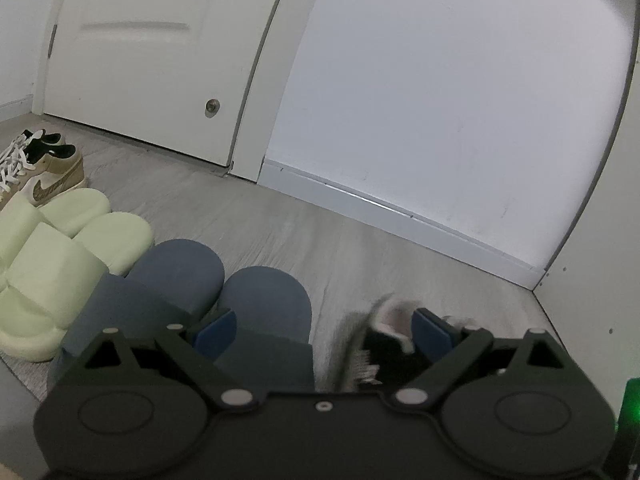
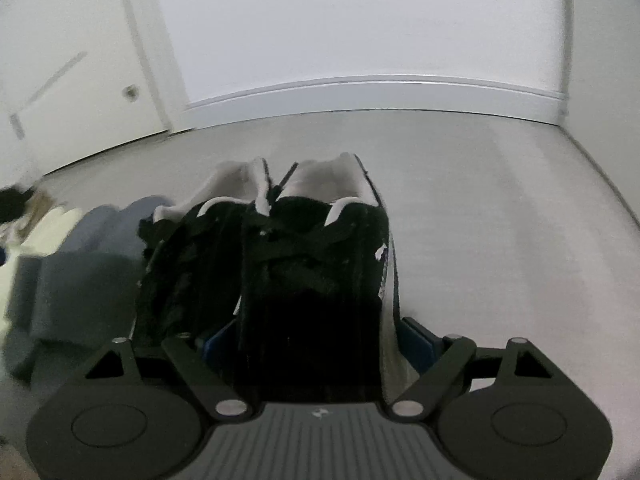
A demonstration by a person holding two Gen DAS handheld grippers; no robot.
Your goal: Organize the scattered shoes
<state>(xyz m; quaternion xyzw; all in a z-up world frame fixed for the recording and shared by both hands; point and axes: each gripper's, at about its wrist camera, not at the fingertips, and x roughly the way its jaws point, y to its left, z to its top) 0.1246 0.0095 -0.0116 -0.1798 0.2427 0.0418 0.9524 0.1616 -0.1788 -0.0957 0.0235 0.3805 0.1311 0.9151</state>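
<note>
Shoes lie right at our tools: between the fingers of our right gripper (image 2: pixel 318 340) sits a black sneaker (image 2: pixel 312 280), its sides against both pads, with its twin (image 2: pixel 192 252) touching it on the left. Our left gripper (image 1: pixel 320 330) is spread wide and empty above a blue slipper (image 1: pixel 266 312). Farther left come the second blue slipper (image 1: pixel 176 276), green slippers (image 1: pixel 60 252) and tan sneakers (image 1: pixel 44 172), a row on the grey floor (image 1: pixel 360 240).

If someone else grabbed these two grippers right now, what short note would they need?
Left gripper: open, empty, above the blue slippers.
Right gripper: around the right-hand black sneaker; whether it grips is unclear.
Done: tan sneakers, green slippers and blue slippers sit paired in a row on the floor.
Left: line up the black sneaker with its mate at the row's end.
</note>
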